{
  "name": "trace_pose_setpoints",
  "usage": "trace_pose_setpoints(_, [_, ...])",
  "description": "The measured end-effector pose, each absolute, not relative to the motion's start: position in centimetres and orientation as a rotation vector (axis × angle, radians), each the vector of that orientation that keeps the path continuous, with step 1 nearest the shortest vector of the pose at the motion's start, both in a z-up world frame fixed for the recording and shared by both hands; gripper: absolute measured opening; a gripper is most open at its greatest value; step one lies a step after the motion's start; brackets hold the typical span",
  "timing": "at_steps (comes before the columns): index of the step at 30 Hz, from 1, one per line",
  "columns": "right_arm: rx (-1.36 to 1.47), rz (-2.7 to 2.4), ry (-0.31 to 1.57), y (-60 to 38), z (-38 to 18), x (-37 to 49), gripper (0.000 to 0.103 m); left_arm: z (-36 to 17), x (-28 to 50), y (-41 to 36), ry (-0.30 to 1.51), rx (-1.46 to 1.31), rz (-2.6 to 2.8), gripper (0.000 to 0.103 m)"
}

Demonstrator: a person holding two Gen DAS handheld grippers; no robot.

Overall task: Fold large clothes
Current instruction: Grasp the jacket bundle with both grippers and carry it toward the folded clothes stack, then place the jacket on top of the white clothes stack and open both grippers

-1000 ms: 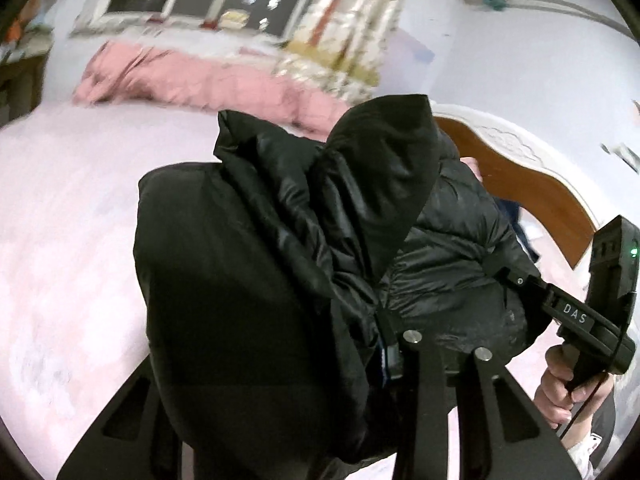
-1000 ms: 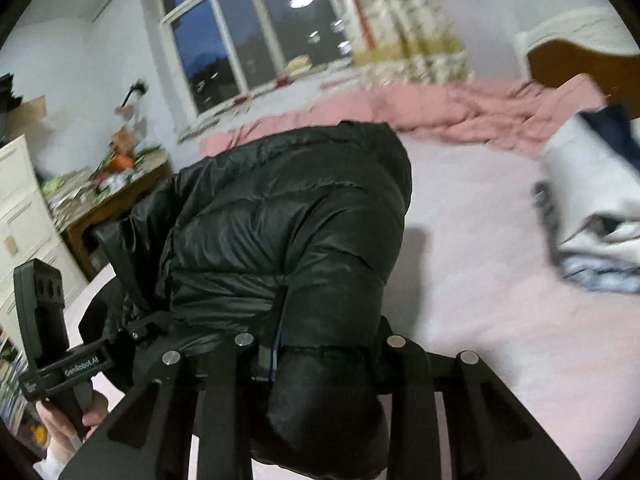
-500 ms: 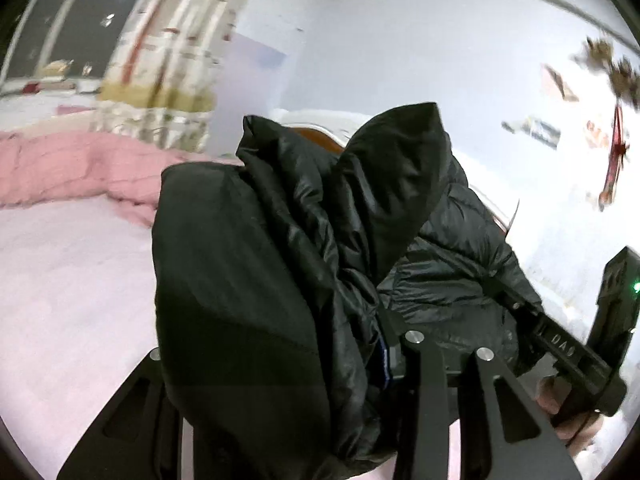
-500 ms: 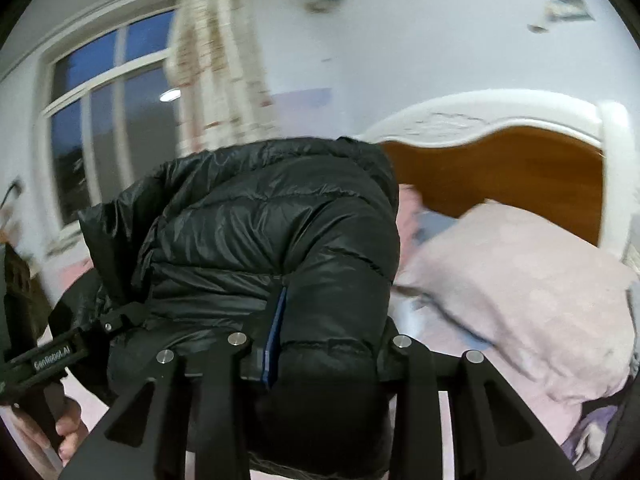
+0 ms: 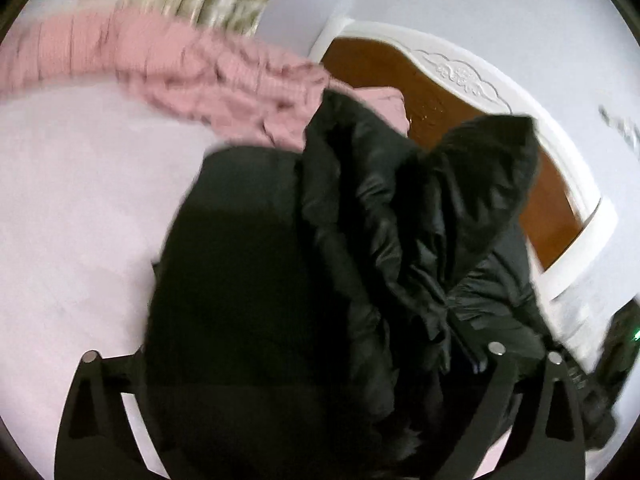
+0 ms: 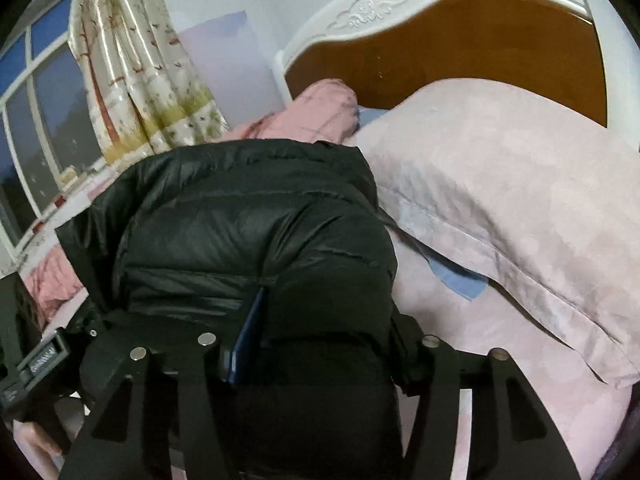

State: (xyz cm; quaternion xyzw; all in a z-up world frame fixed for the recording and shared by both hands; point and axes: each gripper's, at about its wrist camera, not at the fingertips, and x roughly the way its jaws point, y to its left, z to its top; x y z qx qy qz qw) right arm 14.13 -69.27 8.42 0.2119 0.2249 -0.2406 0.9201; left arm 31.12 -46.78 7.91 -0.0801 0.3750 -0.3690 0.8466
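A folded black puffer jacket fills the middle of both wrist views, above the pink bed sheet near the headboard. My left gripper has its jaws opening very wide, with the jacket bundle loose between them. My right gripper is also opening its jaws, and the jacket still bulges against both fingers. A blue tag shows at the jacket's edge. Each view catches the other gripper's body at its edge, blurred in the left wrist view.
A pale pink pillow lies right of the jacket against the white and brown headboard. A crumpled pink quilt runs along the bed's far side. A patterned curtain and a dark window are at the left.
Both views swung from the window side to the headboard and pillow, the jacket carried along. The left jaws spread far apart and the right jaws widened.
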Motion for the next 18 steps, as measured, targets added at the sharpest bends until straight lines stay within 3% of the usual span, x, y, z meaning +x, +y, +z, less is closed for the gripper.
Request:
trace_pose_setpoints(11, [0.294,-0.467,0.302,-63.4,12.4,9.6,0.085,14.3,27.5,-41.5,0.519,-0.101,-0.709,0.103])
trace_pose_setpoints(18, [0.161,-0.482,0.203,-57.0,14.5,5.7,0.089,16.9,21.9,-35.9,0.283,-0.064,-0.663,0.103])
